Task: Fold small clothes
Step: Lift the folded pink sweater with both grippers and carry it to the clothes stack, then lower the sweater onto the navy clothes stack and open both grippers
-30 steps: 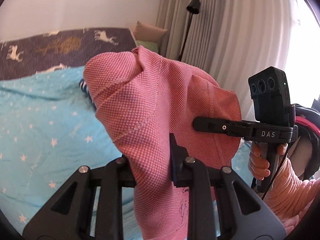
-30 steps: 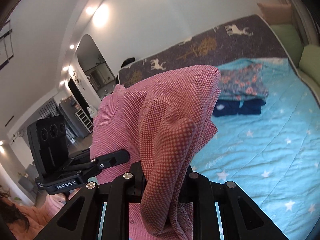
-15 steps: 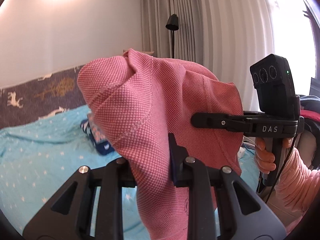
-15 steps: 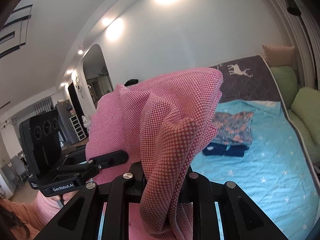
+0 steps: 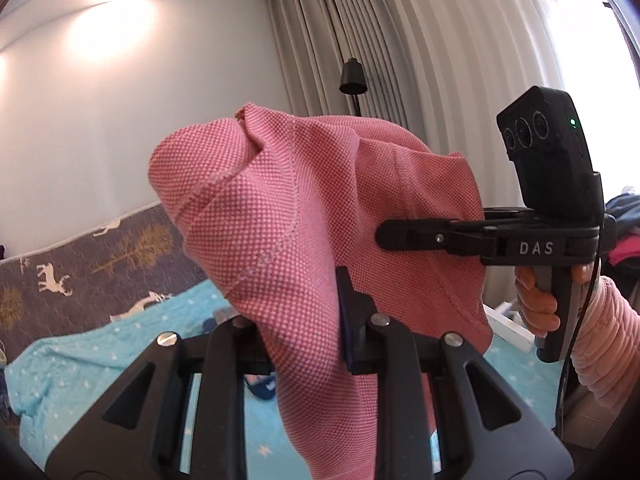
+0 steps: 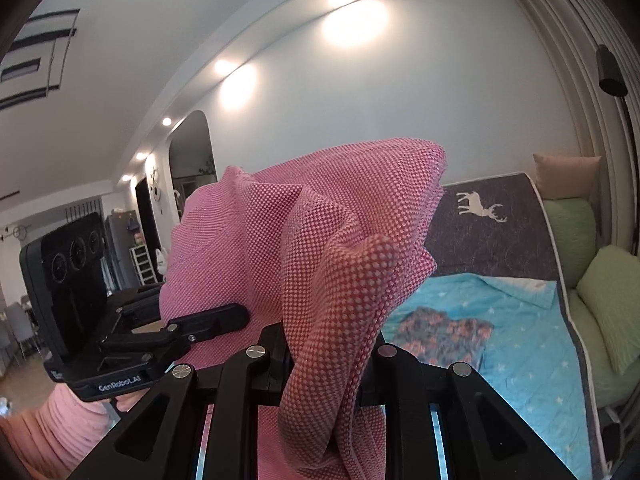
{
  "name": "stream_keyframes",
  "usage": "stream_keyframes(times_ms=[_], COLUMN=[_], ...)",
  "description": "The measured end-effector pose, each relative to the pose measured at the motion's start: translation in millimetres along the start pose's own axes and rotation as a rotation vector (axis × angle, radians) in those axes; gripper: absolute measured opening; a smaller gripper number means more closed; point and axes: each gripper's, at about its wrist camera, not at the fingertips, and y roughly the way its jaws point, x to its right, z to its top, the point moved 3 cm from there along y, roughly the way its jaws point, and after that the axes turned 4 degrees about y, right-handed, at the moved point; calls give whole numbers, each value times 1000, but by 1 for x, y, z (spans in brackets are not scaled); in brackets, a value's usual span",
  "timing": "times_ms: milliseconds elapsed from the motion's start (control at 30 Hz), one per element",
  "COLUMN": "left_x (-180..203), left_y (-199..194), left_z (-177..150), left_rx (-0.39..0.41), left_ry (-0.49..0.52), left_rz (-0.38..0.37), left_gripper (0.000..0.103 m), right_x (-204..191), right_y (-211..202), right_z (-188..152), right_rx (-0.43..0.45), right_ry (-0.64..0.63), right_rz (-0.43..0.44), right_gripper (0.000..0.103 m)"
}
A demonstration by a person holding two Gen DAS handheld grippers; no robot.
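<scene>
**Ana:** Between the left tongs [image 5: 308, 320], a fold of the pink knit garment [image 5: 320, 216] is pinched tight; the cloth bulges above the pads and hangs limp below them. The right tongs [image 6: 328, 344] grip another bunch of the same piece, their pads likewise pressed onto fabric.

**Ben:** So it hangs in the air between the two?

**Ana:** Yes, held up clear of the bed [image 6: 520, 360], with the turquoise star quilt [image 5: 80, 360] well below. In the left wrist view the right tongs reach in from the right, a hand [image 5: 536, 300] on the grip. In the right wrist view the left tongs reach in from the left.

**Ben:** How will it handle?

**Ana:** Light and soft, I would judge. The open pique weave droops wherever it is unsupported, so it keeps no shape of its own. It looks grippy, not slippery, and hardly fragile, though the loose weave might snag.

**Ben:** Where to hold it?

**Ana:** Both grips sit on crumpled bunches, which will not spread it flat. A stitched seam [image 5: 288, 200] runs down the left side; taking hold at a hem or corner would probably be better.

**Ben:** Anything already done?

**Ana:** A floral folded piece [image 6: 440, 336] lies on the quilt, far right, atop something dark.
</scene>
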Motion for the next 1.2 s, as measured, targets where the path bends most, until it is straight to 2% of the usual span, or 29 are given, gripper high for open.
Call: stream_keyframes(times_ms=[233,400,633,767,867,1033,1133,1200], left_x=[-24,-43,-73,-90,-97,-108,-110,-107], left_y=[36,77,142,184,219,286,329,360], left_z=[24,32,23,3,-27,-81,-119,-151], left_rx=[-1,-23,-67,-116,-162,-269,-350,-421], left_ry=[9,4,-28,-85,-111,-184,-218,-193], left_rz=[16,19,42,33,24,23,70,142], left_gripper=[25,25,25,25,25,25,26,32], right_x=[21,45,88,120,144,193,224,244], right_y=[30,60,119,158,185,244,284,310], right_z=[38,56,67,56,42,-1,-33,-57], right_rx=[24,13,-7,-35,-65,-184,-259,-321], right_ry=[8,46,91,143,167,207,247,263], right_rz=[-24,-46,-95,-112,-126,-171,-215,-270], right_gripper=[20,20,20,20,20,20,21,25])
